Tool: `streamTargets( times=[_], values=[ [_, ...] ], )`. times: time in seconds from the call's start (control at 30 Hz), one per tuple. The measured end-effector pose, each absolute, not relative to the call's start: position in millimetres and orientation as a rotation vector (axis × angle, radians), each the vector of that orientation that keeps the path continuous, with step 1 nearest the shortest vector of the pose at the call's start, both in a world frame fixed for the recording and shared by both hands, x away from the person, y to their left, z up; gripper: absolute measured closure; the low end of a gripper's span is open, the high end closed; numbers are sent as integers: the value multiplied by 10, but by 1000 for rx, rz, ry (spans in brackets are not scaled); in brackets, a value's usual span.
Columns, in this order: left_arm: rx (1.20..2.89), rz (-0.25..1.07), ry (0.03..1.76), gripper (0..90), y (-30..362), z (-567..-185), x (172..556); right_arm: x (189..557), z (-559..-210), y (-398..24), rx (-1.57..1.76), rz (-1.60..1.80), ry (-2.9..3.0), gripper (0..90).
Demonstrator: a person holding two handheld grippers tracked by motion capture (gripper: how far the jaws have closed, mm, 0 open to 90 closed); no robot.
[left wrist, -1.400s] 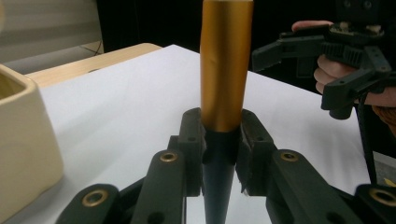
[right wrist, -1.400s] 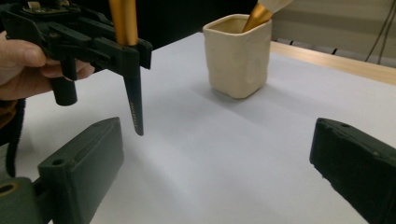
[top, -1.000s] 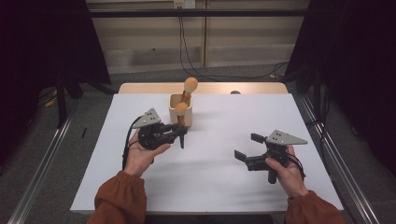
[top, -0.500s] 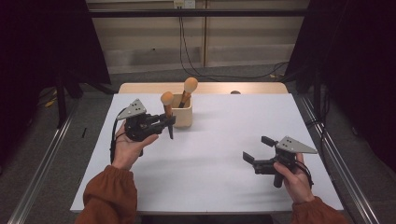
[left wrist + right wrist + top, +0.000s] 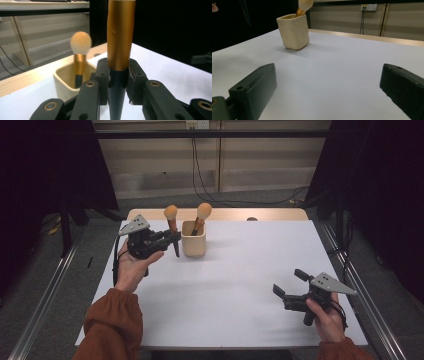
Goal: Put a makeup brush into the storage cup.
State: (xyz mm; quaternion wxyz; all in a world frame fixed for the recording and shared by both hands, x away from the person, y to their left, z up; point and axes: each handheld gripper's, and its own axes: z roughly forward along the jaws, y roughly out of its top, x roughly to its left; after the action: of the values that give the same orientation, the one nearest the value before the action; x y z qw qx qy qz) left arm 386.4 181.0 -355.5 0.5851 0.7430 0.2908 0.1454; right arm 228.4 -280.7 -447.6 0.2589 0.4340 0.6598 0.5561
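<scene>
One makeup brush (image 5: 172,227) is sitting clenched in your left gripper (image 5: 170,239).
Your right gripper (image 5: 290,285) is hanging released, the cup (image 5: 293,31) standing well beyond its jaws.

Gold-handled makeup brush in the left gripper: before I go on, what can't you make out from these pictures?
- The gold-handled makeup brush clamped in the left gripper: the left gripper view's top edge cuts off its bristle head, the bottom edge its black tip.
- The second brush in the cream square cup: right gripper view, head cropped at the top edge; cup wall hides its lower handle.
- Small dark spot on the wooden table edge: high view, too small to identify.
</scene>
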Motion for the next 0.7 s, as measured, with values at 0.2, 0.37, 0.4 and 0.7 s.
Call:
streamTargets(
  times=[0.2,0.37,0.4,0.7],
  values=[
    [1705,361,700,744,1817,-3473,4007,2235,-4548,-2869,1198,1487,1784,1],
    [1694,382,708,743,1778,-3420,4091,2195,-4554,-2882,1175,1483,1777,0],
    [1683,379,725,744,1769,-3412,4110,2191,-4551,-2879,1185,1492,1772,0],
    [1659,411,749,744,1665,-3374,4310,2180,-4575,-2886,1185,1516,1789,0]
  ],
)
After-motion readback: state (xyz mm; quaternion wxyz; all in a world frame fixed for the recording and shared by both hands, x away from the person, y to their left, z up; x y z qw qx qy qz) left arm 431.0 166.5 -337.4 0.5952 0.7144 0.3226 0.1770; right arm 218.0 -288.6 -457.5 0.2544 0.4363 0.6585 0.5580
